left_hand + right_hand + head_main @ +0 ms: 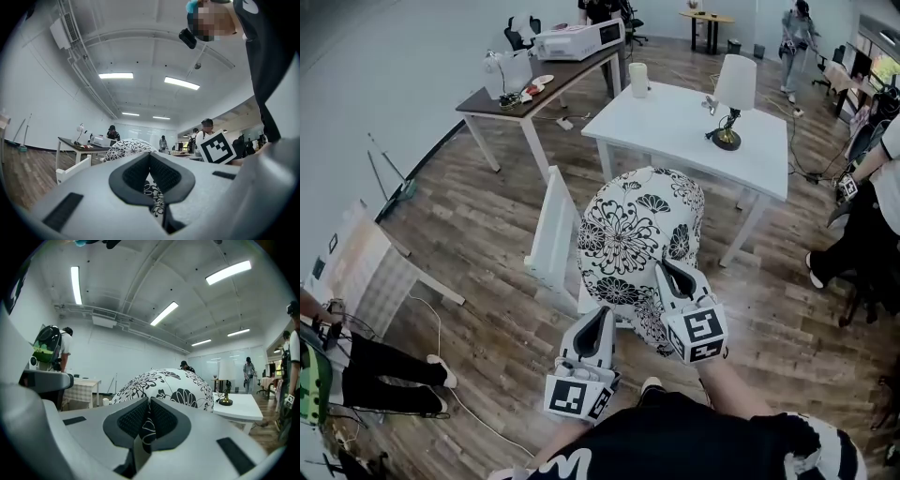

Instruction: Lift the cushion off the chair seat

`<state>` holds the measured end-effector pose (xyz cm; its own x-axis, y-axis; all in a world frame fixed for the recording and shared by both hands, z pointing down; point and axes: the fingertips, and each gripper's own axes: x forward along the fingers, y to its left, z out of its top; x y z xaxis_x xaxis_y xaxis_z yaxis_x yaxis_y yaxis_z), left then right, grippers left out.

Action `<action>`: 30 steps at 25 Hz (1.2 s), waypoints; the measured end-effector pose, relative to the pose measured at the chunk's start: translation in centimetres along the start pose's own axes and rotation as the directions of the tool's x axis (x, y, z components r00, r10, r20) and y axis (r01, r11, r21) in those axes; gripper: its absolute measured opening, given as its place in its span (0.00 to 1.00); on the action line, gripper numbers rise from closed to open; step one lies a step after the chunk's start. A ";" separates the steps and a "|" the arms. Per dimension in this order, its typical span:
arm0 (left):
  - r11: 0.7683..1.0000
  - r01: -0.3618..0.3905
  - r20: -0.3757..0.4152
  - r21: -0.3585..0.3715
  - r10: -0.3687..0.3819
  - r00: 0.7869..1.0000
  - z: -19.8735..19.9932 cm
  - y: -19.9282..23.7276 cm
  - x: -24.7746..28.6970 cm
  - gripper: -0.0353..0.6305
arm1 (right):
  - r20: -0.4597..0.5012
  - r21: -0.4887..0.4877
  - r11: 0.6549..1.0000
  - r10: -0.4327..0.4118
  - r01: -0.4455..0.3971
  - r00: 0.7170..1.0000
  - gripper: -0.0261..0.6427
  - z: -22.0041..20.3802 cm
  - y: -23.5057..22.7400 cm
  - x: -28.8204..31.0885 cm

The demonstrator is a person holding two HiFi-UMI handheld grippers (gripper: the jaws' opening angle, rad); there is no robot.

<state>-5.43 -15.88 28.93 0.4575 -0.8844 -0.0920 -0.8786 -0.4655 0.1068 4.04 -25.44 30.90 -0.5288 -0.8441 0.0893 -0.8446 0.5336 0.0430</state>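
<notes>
My left gripper [602, 317] and right gripper [670, 274] (2 in all) each clenched the cushion [633, 225] by its edge above the chair [551, 230]; I judged that lifting both evenly would prevent slipping.

Bright, even light from ceiling strip lights [181, 83]; shadows faint and soft. Heavy fisheye bending, dark corners in both gripper views. Cushion [633, 234] print crisp; closest foreground slightly soft. Head view colours muted.
</notes>
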 end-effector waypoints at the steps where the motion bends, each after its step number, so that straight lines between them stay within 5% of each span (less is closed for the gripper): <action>1: 1.000 0.002 0.001 0.001 -0.002 1.000 0.2 -0.1 -0.7 0.06 | 0.001 -0.009 1.000 -0.003 0.003 1.000 0.08 0.1 0.6 -0.5; 13: 1.000 -0.016 0.022 0.022 0.016 1.000 -1.1 -1.2 -11.4 0.06 | 0.050 0.040 0.999 0.011 -0.013 0.999 0.08 -2.0 8.9 -7.1; 30: 0.999 0.046 0.011 -0.002 -0.046 0.999 5.3 -3.8 -20.1 0.06 | 0.052 0.104 0.994 -0.030 0.024 0.998 0.08 3.2 15.8 -14.6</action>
<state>-12.06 3.83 25.13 0.4957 -0.8617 -0.1081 -0.8564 -0.5057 0.1039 -1.90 -4.88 27.11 -0.5068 -0.8613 0.0362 -0.8615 0.5045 -0.0582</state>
